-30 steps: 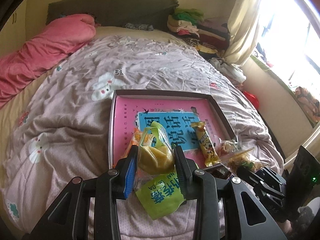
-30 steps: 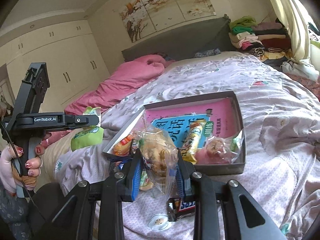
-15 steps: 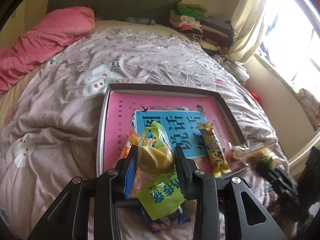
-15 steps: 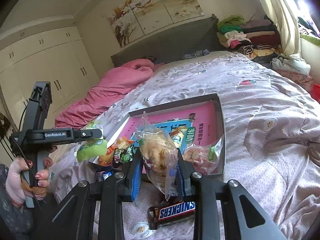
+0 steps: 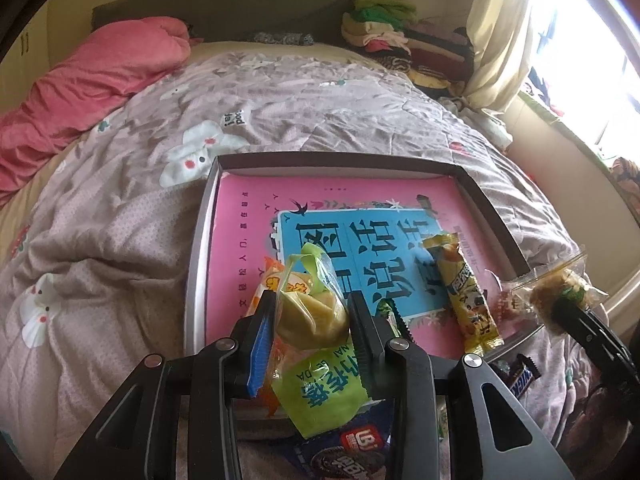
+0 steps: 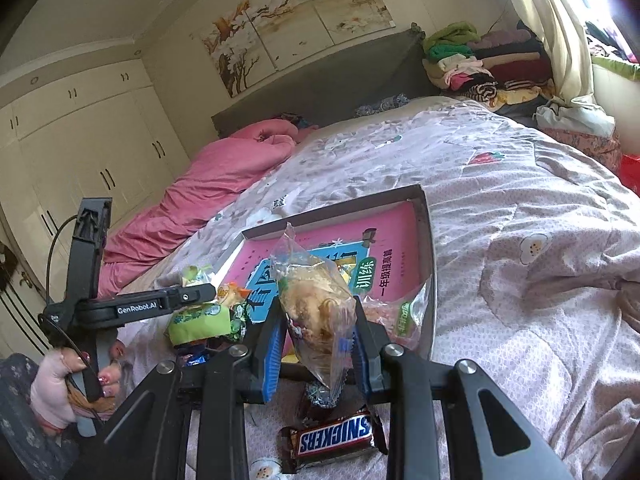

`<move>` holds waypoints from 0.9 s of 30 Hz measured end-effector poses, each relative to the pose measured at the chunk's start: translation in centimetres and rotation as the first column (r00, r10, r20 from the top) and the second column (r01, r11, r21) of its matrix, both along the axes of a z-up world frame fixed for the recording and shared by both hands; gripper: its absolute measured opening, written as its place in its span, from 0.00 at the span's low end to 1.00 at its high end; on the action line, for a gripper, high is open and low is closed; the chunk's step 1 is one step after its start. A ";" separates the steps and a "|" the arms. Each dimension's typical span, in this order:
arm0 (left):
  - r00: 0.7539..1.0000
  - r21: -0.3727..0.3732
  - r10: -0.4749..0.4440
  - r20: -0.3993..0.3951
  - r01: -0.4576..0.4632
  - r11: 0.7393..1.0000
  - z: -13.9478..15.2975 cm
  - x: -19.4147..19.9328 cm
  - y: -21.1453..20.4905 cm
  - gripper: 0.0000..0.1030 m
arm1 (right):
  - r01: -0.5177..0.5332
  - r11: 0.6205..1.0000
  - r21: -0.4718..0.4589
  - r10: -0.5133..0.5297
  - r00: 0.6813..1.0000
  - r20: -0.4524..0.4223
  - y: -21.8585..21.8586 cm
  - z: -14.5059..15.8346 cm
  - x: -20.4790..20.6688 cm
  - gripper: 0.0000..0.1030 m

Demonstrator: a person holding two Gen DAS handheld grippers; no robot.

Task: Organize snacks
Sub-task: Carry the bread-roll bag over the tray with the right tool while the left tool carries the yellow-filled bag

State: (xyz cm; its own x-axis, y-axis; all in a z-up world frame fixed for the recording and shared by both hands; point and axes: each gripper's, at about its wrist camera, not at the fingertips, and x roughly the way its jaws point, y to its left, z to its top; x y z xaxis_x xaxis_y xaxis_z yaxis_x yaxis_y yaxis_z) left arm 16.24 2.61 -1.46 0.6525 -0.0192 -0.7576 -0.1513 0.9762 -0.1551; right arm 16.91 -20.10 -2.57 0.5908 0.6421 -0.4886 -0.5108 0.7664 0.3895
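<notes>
Left gripper (image 5: 312, 316) clamped on a green-and-clear plastic pastry packet (image 5: 314, 312), printed label end with Chinese characters and "DA" hanging toward the camera, knotted top pointing away; held over the near-left corner of the shallow grey cardboard box lid (image 5: 200, 240). Right gripper (image 6: 318, 322) clamped on a clear plastic bag of pale fried snack (image 6: 316, 304), long axis roughly upright, sealed top tilted away over the near edge of the same lid.

Inside the lid: one pink book with a blue title panel (image 5: 360, 248) in large Chinese characters; one yellow wrapped bar (image 5: 464, 300), long axis running front to back; one orange packet (image 5: 266, 280); one clear bag with red contents (image 6: 400, 308).

On the mauve floral quilt (image 6: 520, 280) near the camera: one brown "SNICKERS" bar (image 6: 334, 436), crosswise; one dark blue biscuit pack (image 5: 348, 452).

"GenRobot.AI" legible on the left gripper's arm, gripped by one hand (image 6: 60, 376).
</notes>
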 end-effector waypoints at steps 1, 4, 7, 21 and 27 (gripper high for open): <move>1.000 -0.002 -0.002 0.001 0.002 1.000 -0.1 0.1 0.0 0.36 | 0.000 1.000 -0.003 0.000 1.000 0.000 0.0 -0.1 0.1 0.29; 1.000 0.000 -0.009 0.001 0.009 1.000 -0.2 0.4 -0.2 0.36 | -0.001 1.000 -0.003 0.001 1.000 -0.001 0.0 -0.3 0.2 0.29; 1.000 -0.005 -0.014 -0.001 0.014 1.000 -0.4 0.8 -0.5 0.36 | -0.003 1.000 -0.004 0.003 1.000 -0.001 0.2 -0.4 0.3 0.29; 0.998 0.001 -0.058 -0.007 0.058 0.998 -0.4 2.7 -2.5 0.36 | -0.012 1.000 -0.010 0.012 1.000 -0.020 1.0 -1.3 1.5 0.29; 0.995 0.010 -0.098 -0.009 0.098 0.995 0.2 3.6 -4.3 0.36 | -0.020 1.000 -0.015 0.019 0.999 -0.031 1.4 -1.7 1.9 0.29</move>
